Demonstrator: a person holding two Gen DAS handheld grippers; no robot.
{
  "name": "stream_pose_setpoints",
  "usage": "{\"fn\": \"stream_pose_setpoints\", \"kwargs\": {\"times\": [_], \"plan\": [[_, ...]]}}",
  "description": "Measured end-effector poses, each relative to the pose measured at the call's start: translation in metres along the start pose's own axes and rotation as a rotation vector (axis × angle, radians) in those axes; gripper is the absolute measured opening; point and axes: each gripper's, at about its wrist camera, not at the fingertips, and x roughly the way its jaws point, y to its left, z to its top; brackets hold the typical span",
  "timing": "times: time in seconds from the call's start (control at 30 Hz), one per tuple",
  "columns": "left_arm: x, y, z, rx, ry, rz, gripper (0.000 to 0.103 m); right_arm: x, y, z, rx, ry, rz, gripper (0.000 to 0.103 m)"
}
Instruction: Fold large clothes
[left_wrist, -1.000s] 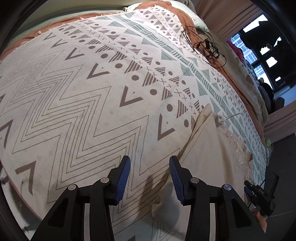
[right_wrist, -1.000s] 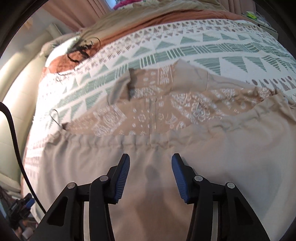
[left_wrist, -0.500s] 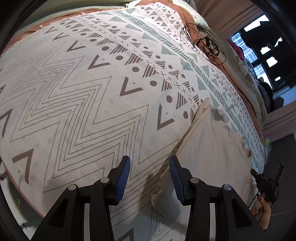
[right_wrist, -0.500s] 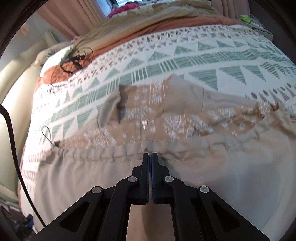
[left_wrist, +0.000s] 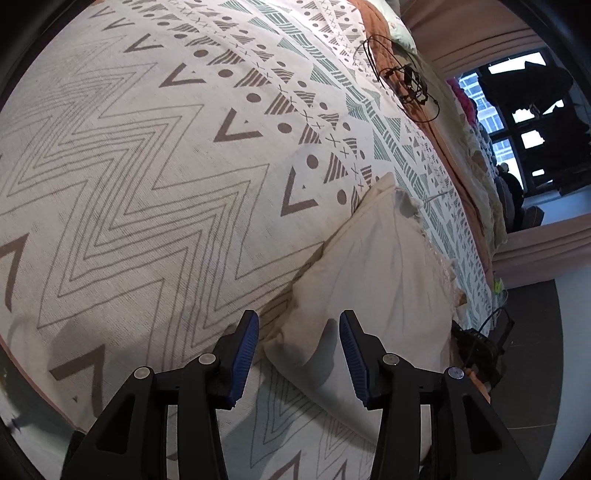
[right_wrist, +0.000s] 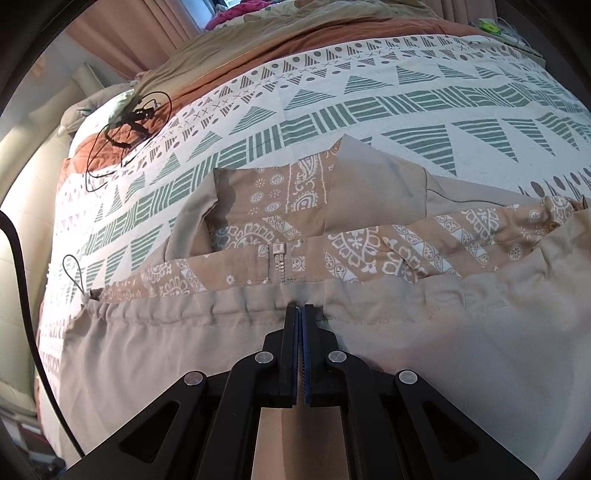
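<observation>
Both grippers: my right gripper (right_wrist: 300, 314) clamped on the beige paisley-lined garment's (right_wrist: 369, 350) gathered waistband, centre frame; left gripper (left_wrist: 299, 343) agape over its corner, so pinch that corner deep before lifting.

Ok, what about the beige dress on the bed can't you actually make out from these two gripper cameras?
- Right wrist view: the right gripper is shut at the gathered waist of the beige dress; whether cloth is pinched is hidden by the fingertips.
- Right wrist view: the dress's lower part is cut off by the frame edge.
- Left wrist view: the left gripper stands open; its frame hides the hem corner's underside.

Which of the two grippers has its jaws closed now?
The right gripper: its jaws meet at the gathered band of the beige garment. The left gripper is open around the garment's corner.
</observation>
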Motion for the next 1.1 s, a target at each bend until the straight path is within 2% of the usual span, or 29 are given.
{"fn": "stream_pose_setpoints", "kwargs": {"times": [0.17, 0.27, 0.3, 0.33, 0.5, 0.8, 0.93, 1.03, 1.1], "plan": [[0.003, 0.001, -0.014, -0.010, 0.041, -0.018, 0.056, -0.016, -0.008, 0.001, 0.033, 0.010, 0.052, 0.006], [0.003, 0.007, -0.022, -0.026, 0.057, -0.042, 0.056, -0.040, -0.012, -0.002, 0.043, -0.016, 0.065, 0.022], [0.004, 0.009, -0.024, -0.034, 0.059, -0.054, 0.056, -0.050, -0.012, -0.004, 0.040, -0.028, 0.070, 0.032], [0.006, 0.010, -0.026, -0.043, 0.061, -0.067, 0.056, -0.057, -0.012, -0.006, 0.034, -0.037, 0.071, 0.036], [0.021, 0.014, -0.031, -0.091, 0.089, -0.121, 0.056, -0.094, -0.014, -0.027, 0.012, -0.041, 0.089, 0.036], [0.040, 0.004, -0.025, -0.109, 0.071, -0.165, 0.056, -0.151, -0.034, -0.083, -0.016, -0.040, 0.075, 0.036], [0.039, 0.003, -0.030, -0.111, 0.035, -0.169, 0.056, -0.168, -0.046, -0.118, 0.008, -0.032, 0.109, 0.036], [0.034, 0.003, -0.035, -0.113, 0.012, -0.176, 0.056, -0.174, -0.050, -0.144, 0.043, 0.004, 0.190, 0.036], [0.032, 0.004, -0.037, -0.118, 0.001, -0.177, 0.051, -0.179, -0.046, -0.163, 0.022, 0.015, 0.183, 0.036]]}}
